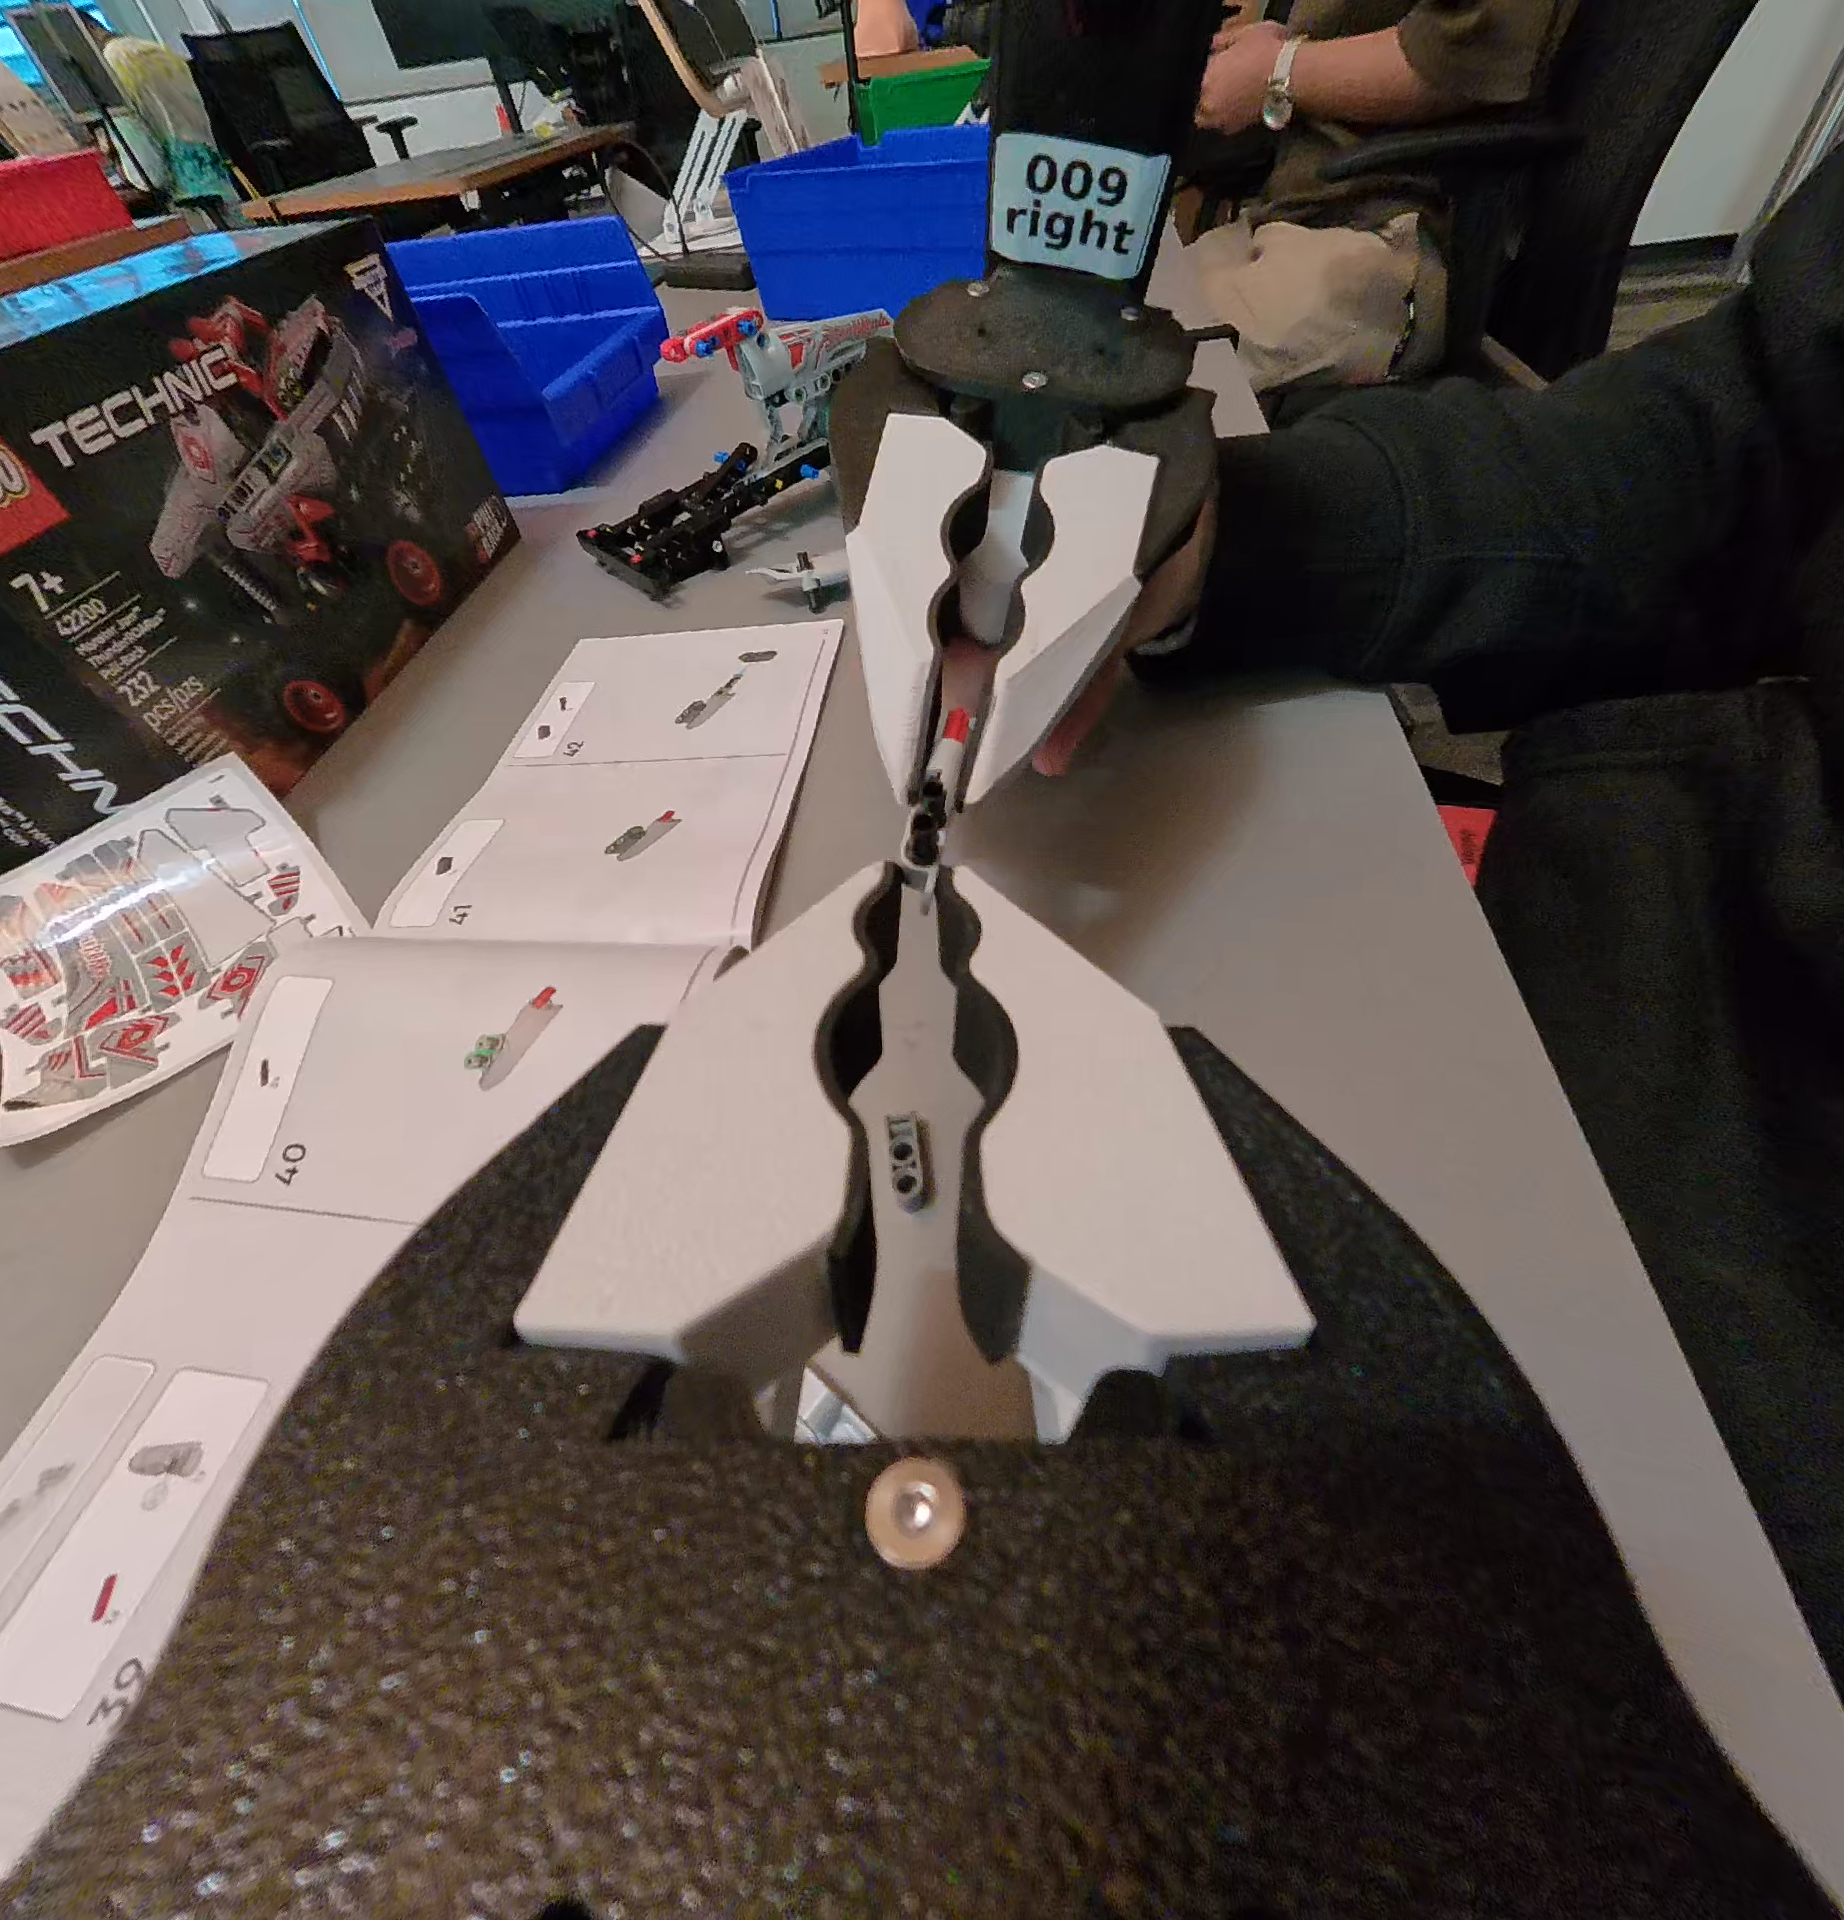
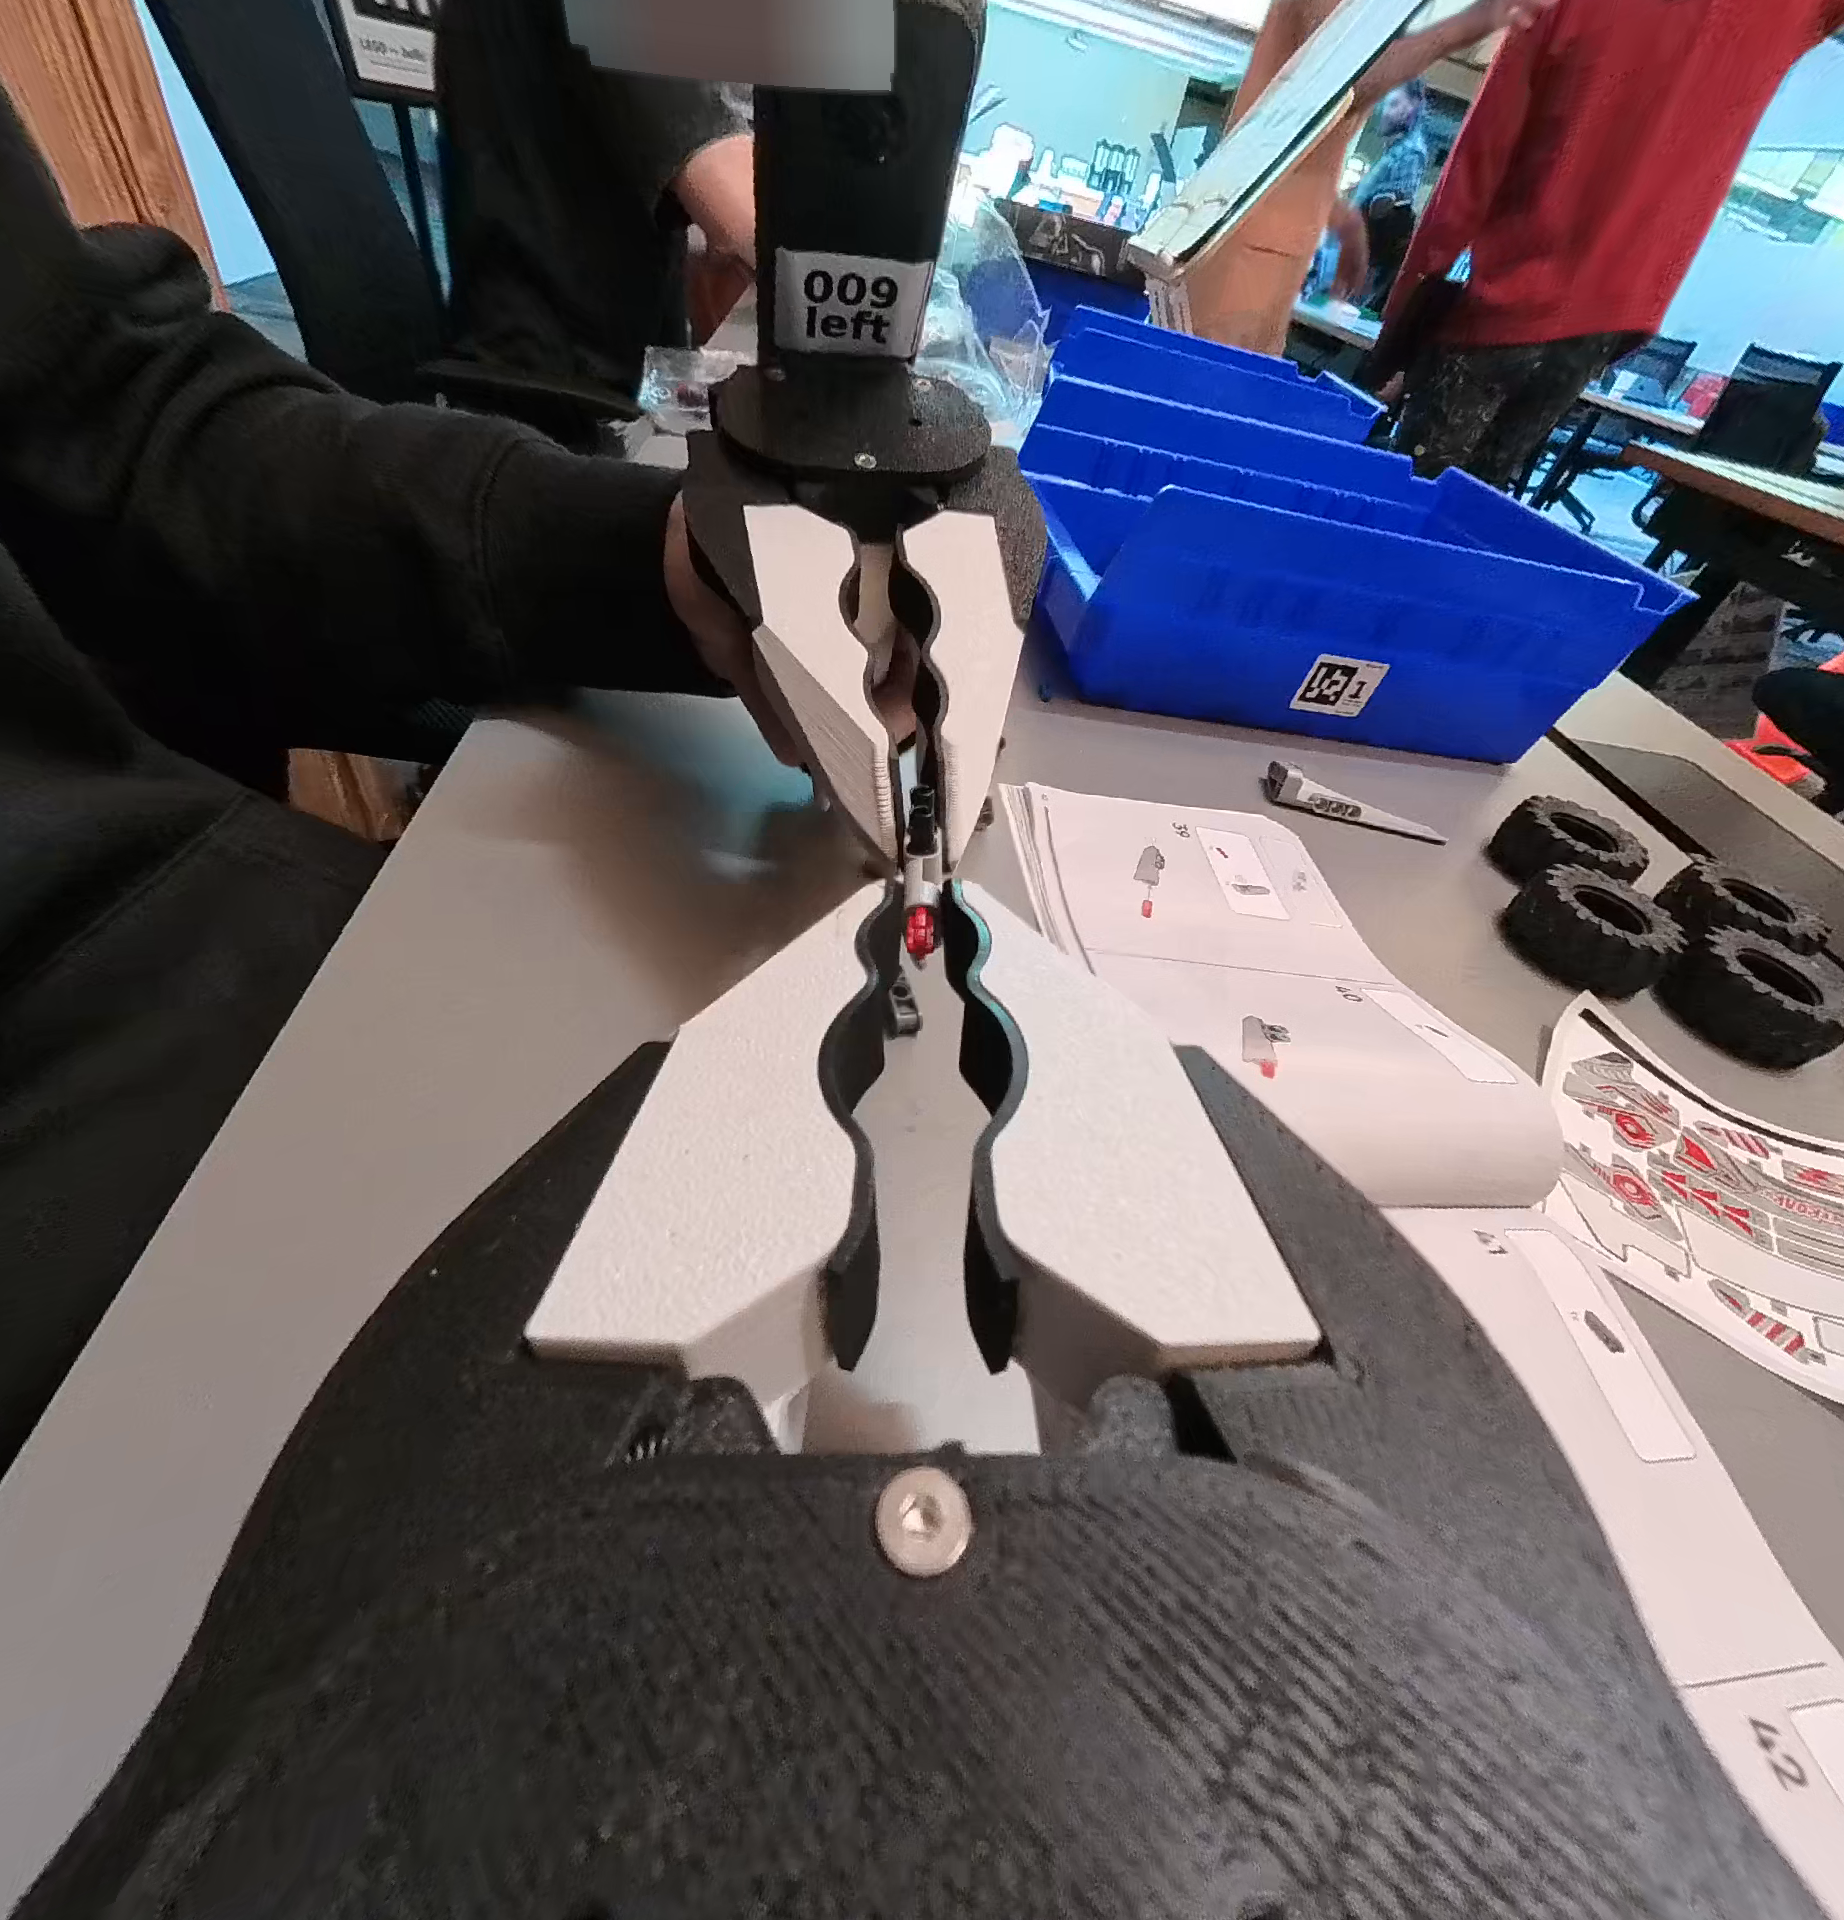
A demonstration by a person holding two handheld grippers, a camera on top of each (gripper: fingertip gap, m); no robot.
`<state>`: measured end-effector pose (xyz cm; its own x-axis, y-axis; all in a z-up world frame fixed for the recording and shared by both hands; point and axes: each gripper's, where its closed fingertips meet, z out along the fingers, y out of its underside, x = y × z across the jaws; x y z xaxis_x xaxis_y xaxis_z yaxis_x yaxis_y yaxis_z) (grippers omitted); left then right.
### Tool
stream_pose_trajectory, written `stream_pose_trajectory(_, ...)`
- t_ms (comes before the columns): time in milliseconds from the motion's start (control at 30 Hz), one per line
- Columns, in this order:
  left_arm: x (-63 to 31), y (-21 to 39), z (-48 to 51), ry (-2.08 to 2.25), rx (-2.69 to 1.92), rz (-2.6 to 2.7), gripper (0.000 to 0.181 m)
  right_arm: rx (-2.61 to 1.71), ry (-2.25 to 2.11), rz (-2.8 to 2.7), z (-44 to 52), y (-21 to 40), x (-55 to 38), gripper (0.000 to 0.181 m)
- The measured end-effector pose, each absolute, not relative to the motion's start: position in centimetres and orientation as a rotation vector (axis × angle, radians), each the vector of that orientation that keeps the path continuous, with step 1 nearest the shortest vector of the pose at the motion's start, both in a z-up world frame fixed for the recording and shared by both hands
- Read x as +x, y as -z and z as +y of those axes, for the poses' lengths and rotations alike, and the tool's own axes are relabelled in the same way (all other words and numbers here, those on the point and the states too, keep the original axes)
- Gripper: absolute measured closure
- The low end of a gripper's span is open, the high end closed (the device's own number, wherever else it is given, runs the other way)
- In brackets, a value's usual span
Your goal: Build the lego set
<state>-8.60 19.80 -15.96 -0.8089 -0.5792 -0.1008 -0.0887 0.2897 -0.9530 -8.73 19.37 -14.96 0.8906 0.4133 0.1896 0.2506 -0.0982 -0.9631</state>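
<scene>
Grey table [image 1: 1261, 883], filling centre frame in both views.
Set box [image 1: 201, 488], upper left of left wrist view; blue bins [image 2: 1344, 613], upper right of right wrist view.
Open instruction booklet [image 1: 627, 769], left of centre; sticker sheet [image 1: 118, 935] at left edge.
Partly built chassis [image 1: 710, 509], upper centre of left wrist view; four black tyres [image 2: 1666, 935], right edge of right wrist view.
Left gripper [image 1: 923, 883], lower centre, jaws closed on the near end of a small grey, black and red sub-assembly [image 1: 933, 821].
Right gripper [image 1: 939, 795], upper centre, jaws clamped on the far, red-tipped end of the same piece.
Sub-assembly: held in the air above the table at frame centre, between the two sets of tips; long axis running tip to tip, up and down the frame, red end toward the right gripper.
Loose dark grey connector [image 1: 905, 1148] on the table, seen between the left fingers.
Likely risks: off-axis push bending or popping the joint apart; thin grip slipping, dropping the piece onto the table; misaligned holes jamming the pin.
</scene>
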Motion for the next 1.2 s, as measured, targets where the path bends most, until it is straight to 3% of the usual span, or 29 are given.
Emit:
stream_pose_trajectory(267,-8.3,17.0,20.7,1.385,-0.615,2.175,0.177,-1.759,-0.147,-0.491,19.6,15.8,-8.3,0.174)
stream_pose_trajectory(467,-9.5,21.1,22.5,0.94,-0.678,2.436,0.155,-1.87,-0.184,-0.457,19.0,17.2,-7.2,0.174)
stream_pose_trajectory(900,-9.3,23.1,22.4,0.934,-0.839,2.553,0.175,-2.1,-0.259,-0.49,19.1,20.6,-7.8,0.174)
stream_pose_trajectory(1200,-8.5,22.7,22.5,1.009,-0.894,2.484,0.177,-2.201,-0.298,-0.491,19.1,22.1,-7.9,0.174)
